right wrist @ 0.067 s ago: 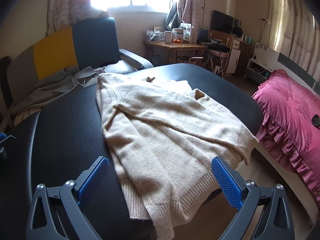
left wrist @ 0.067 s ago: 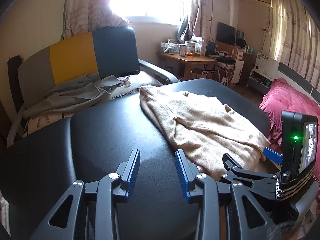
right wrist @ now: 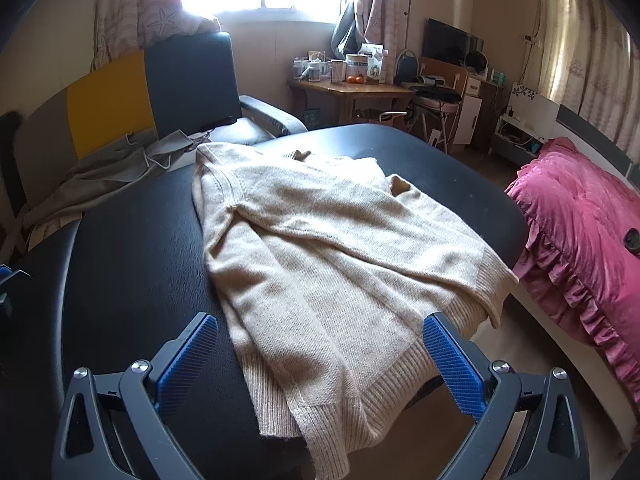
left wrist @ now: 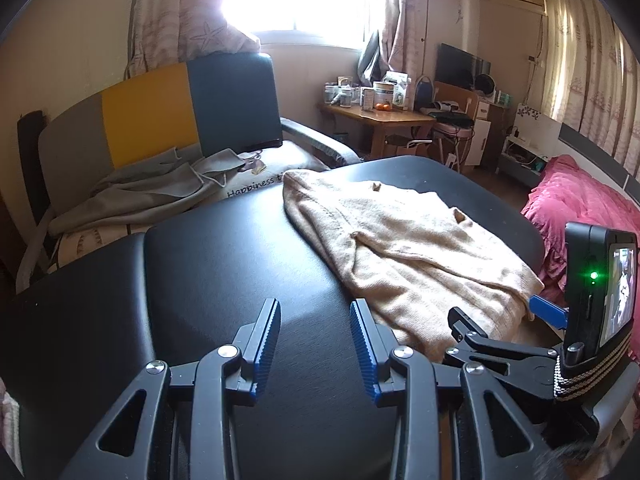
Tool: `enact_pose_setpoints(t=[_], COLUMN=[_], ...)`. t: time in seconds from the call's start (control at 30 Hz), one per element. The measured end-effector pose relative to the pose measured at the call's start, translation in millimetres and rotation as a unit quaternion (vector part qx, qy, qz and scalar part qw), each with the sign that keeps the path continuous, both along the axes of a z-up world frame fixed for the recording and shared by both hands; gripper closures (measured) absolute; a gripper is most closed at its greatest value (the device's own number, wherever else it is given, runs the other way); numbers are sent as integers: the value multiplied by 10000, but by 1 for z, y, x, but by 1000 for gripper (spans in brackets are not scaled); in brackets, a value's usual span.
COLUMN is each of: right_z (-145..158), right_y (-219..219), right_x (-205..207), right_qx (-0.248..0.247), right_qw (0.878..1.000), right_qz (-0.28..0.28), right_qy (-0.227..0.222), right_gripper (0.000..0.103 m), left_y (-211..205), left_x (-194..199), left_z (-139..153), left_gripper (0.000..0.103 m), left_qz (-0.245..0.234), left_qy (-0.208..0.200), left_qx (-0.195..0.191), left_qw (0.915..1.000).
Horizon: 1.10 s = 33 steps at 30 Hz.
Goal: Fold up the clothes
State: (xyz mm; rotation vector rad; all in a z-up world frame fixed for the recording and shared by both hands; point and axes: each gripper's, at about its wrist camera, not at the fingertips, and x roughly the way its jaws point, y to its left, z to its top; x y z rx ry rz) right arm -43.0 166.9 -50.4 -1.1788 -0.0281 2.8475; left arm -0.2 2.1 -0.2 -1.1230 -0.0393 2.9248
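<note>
Both tongs hang empty over the black table: the left gripper has its blue pads a modest gap apart above bare tabletop, and the right gripper is spread wide, its pads on either side of the sweater's ribbed hem without touching it. That beige knit sweater lies rumpled on the right half of the table, its hem hanging over the near edge. In the left wrist view the right gripper's body shows a lit green lamp and a small screen just beside the sweater. Behind the table a grey garment lies on a grey, yellow and blue sofa, where a cushion reads "Happiness". A pink bedspread sits to the right. Compared with a moment ago, nothing has visibly shifted; sweater and both tongs keep the same places and openings.
</note>
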Motion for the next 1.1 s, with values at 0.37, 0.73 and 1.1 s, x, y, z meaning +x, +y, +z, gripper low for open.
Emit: enact_pose_setpoints(t=[0.37,0.73,1.1], right_z=[-14,-73,-106], right_y=[-4,37,-37], right_x=[1,-70,-110], right_qx=[-187,-1753,-1532], right_qw=[9992,9785,9699], right_qz=[259,540,1258], right_qy=[-249,-940,-1412], right_gripper=[0,0,0], left_y=[-11,-89,-140], left_x=[-3,11,47], left_z=[-43,-156,-148], left_gripper=[58,57,36], left_qz=[80,525,659], left_qy=[-488,-1663,-1396], left_qx=[-225,177,1253], left_qw=[9985,9845,9800])
